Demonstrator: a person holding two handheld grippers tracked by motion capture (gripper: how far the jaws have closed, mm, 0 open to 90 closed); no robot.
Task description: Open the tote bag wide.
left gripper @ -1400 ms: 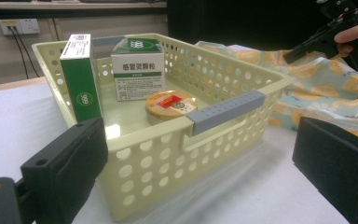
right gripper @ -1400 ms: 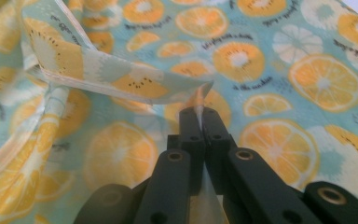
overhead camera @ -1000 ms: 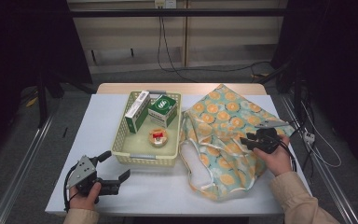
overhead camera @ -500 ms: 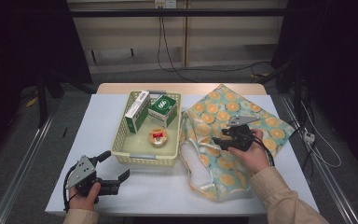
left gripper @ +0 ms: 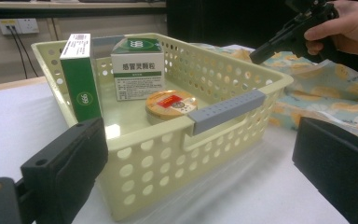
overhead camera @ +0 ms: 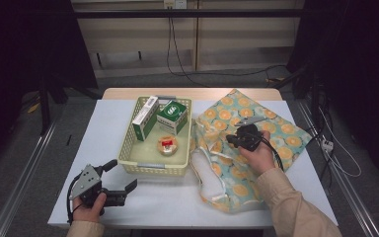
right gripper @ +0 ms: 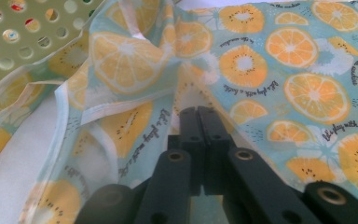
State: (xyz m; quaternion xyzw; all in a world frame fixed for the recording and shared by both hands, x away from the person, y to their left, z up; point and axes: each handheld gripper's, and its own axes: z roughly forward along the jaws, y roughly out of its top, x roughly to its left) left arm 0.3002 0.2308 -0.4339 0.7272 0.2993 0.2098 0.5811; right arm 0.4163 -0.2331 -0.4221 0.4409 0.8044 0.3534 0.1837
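Right tool (right gripper: 199, 116) pressed together over citrus-print bag (overhead camera: 256, 148) lettered "let's play", beside basket (left gripper: 242, 77) holding "999" box (left gripper: 80, 79), left tool (overhead camera: 121, 178) spread.

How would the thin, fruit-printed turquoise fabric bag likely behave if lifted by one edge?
The fruit-printed turquoise fabric bag lies crumpled and folded, so it is probably floppy and would drape. Its thin, slightly translucent cloth suggests that it is light. It seems unlikely to roll or break.
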